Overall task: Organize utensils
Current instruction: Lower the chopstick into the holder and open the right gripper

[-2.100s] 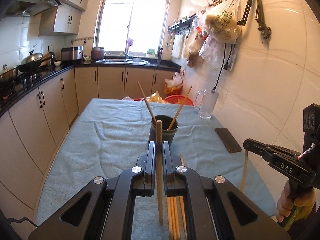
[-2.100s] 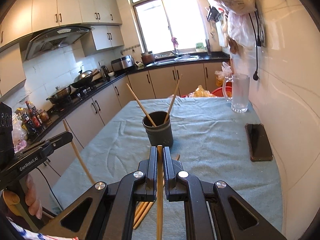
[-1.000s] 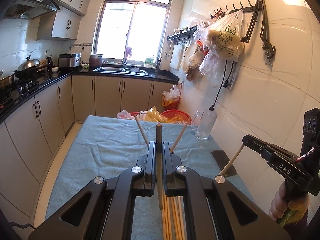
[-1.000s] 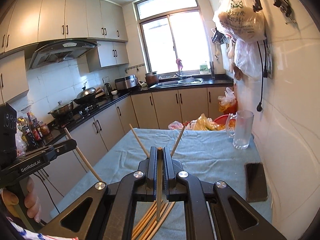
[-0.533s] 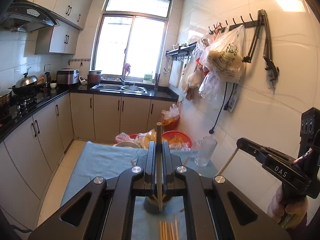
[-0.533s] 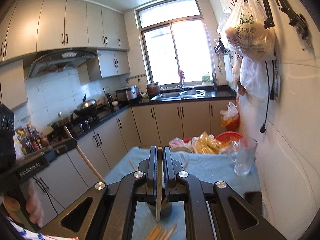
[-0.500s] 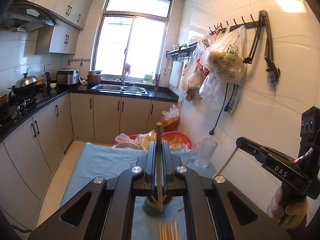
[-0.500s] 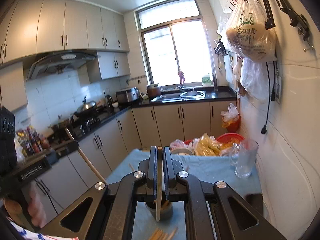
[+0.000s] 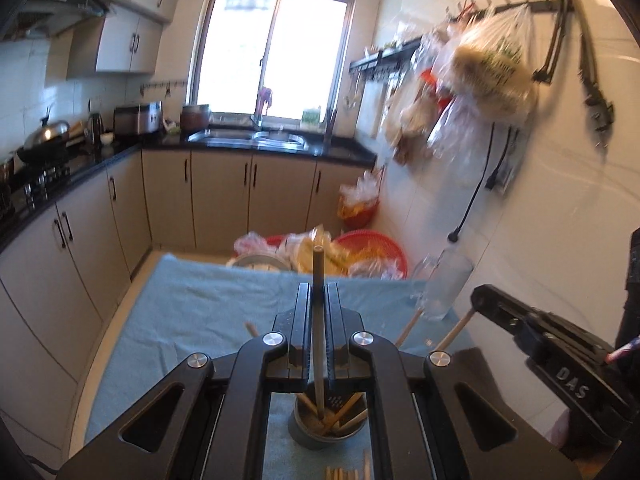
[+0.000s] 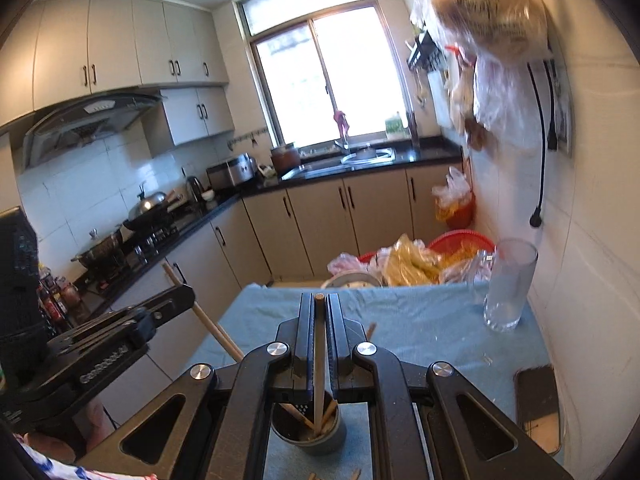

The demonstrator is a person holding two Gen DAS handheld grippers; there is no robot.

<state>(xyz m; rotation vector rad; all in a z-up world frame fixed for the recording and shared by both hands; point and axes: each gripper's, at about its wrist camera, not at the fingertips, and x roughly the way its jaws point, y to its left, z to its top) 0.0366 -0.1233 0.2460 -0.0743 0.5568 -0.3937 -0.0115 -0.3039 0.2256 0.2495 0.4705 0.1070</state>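
Note:
A dark grey cup [image 9: 320, 434] stands on the blue cloth and holds several wooden chopsticks; it also shows in the right wrist view [image 10: 310, 436]. My left gripper [image 9: 318, 312] is shut on a chopstick [image 9: 318, 320] held upright, its lower tip inside the cup. My right gripper [image 10: 319, 320] is shut on another chopstick [image 10: 319, 360], also upright with its tip in the cup. Each gripper shows in the other's view: the right one [image 9: 476, 300] at the right, the left one [image 10: 188, 296] at the left. Loose chopsticks [image 9: 346, 474] lie on the cloth in front of the cup.
The blue cloth [image 9: 208, 300] covers the table. A clear glass mug [image 10: 508, 284] stands at the far right by the tiled wall. A dark phone [image 10: 536, 404] lies at the right edge. Red baskets with bags [image 9: 360, 248] sit beyond the table.
Both grippers have tipped from pointing forward to nearly vertical above the cup. Both held chopsticks now reach down into the cup.

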